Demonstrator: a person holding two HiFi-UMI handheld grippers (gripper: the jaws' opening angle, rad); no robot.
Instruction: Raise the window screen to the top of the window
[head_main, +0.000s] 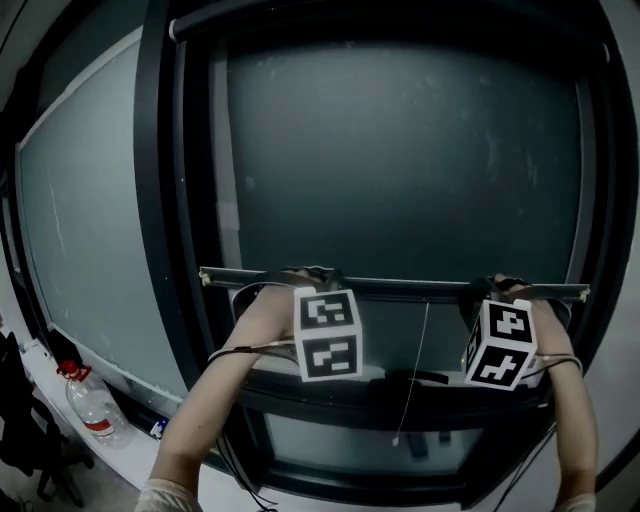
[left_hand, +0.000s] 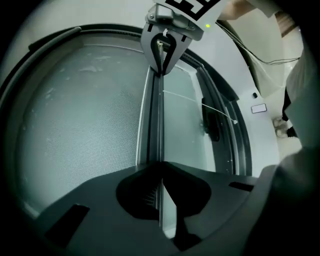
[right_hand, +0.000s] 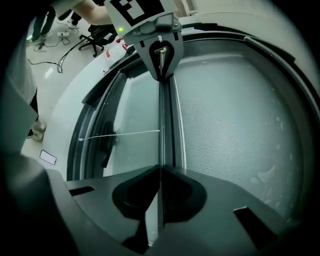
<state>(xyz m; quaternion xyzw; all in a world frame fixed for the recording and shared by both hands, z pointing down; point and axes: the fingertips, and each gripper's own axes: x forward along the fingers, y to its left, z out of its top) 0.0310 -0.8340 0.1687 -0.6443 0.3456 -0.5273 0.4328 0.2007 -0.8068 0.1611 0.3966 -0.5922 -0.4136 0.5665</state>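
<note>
The window screen is a grey mesh sheet covering the upper part of the window. Its slim bottom bar lies level, well above the sill. My left gripper is shut on the bar near its left end, and my right gripper is shut on it near its right end. In the left gripper view the bar runs from my closed jaws straight to the right gripper. In the right gripper view the bar leads from my jaws to the left gripper.
A thin white pull cord hangs from the bar over the bare glass. A dark window handle sits on the lower frame. A fixed pane stands to the left, and a water bottle stands below it.
</note>
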